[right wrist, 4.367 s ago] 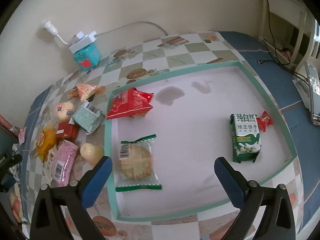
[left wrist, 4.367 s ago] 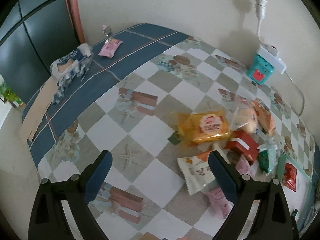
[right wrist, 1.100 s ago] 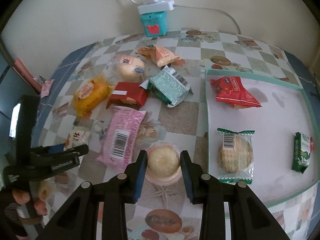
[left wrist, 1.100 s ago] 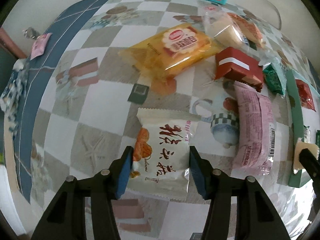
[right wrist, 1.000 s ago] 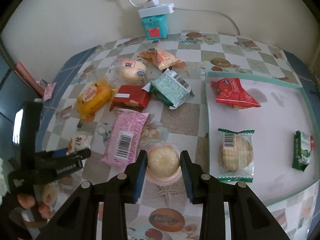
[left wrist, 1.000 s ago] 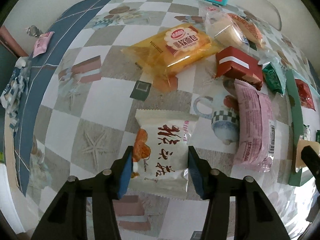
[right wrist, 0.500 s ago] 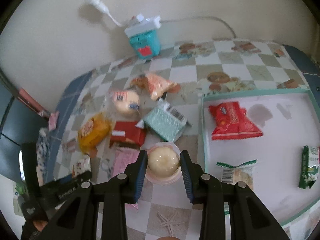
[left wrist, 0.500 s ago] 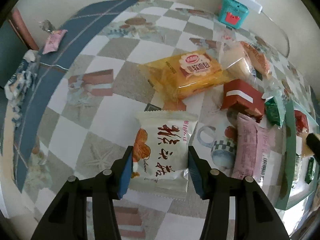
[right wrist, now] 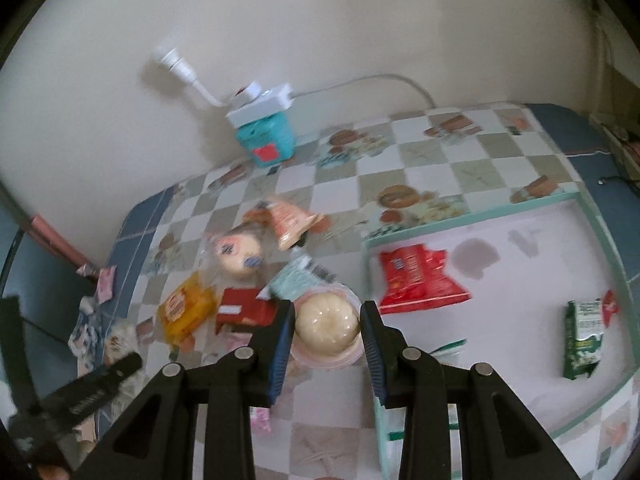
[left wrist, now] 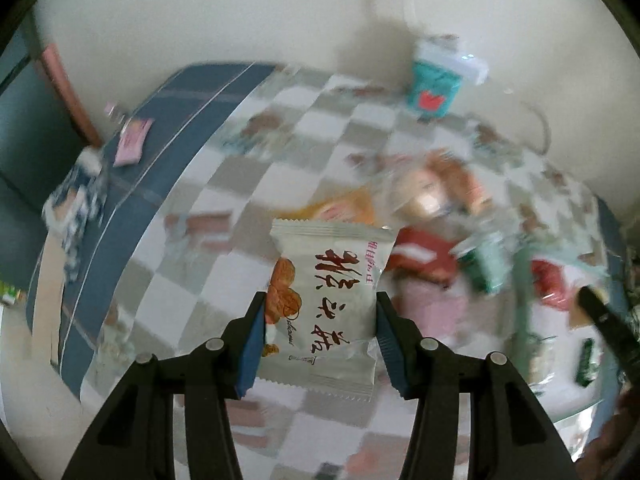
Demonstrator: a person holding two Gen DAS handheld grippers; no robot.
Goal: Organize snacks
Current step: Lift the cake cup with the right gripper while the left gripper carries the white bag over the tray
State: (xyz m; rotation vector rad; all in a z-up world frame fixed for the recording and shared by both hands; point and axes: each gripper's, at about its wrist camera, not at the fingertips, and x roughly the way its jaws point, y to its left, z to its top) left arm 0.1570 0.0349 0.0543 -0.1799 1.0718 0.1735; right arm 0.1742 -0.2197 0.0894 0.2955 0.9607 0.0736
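Observation:
My left gripper (left wrist: 320, 312) is shut on a white snack packet (left wrist: 324, 300) with red characters and holds it above the checked table. My right gripper (right wrist: 326, 322) is shut on a round pale bun in a clear cup (right wrist: 326, 326), lifted above the table at the left edge of the white tray (right wrist: 580, 200). In the tray lie a red packet (right wrist: 416, 276) and a green biscuit pack (right wrist: 582, 336). Loose on the table are a yellow packet (right wrist: 184, 308), a red box (right wrist: 240, 308), a teal packet (right wrist: 300, 276) and an orange packet (right wrist: 288, 220).
A teal box with a white power strip (right wrist: 264, 128) stands against the back wall. A pink sachet (left wrist: 134, 146) and a patterned tissue pack (left wrist: 76, 200) lie on the blue border at the table's left. The left gripper (right wrist: 80, 396) shows at the right wrist view's lower left.
Both grippers closed on their snacks and have risen from the table. The white packet and the bun cup came up with them, and the views now tilt toward the wall.

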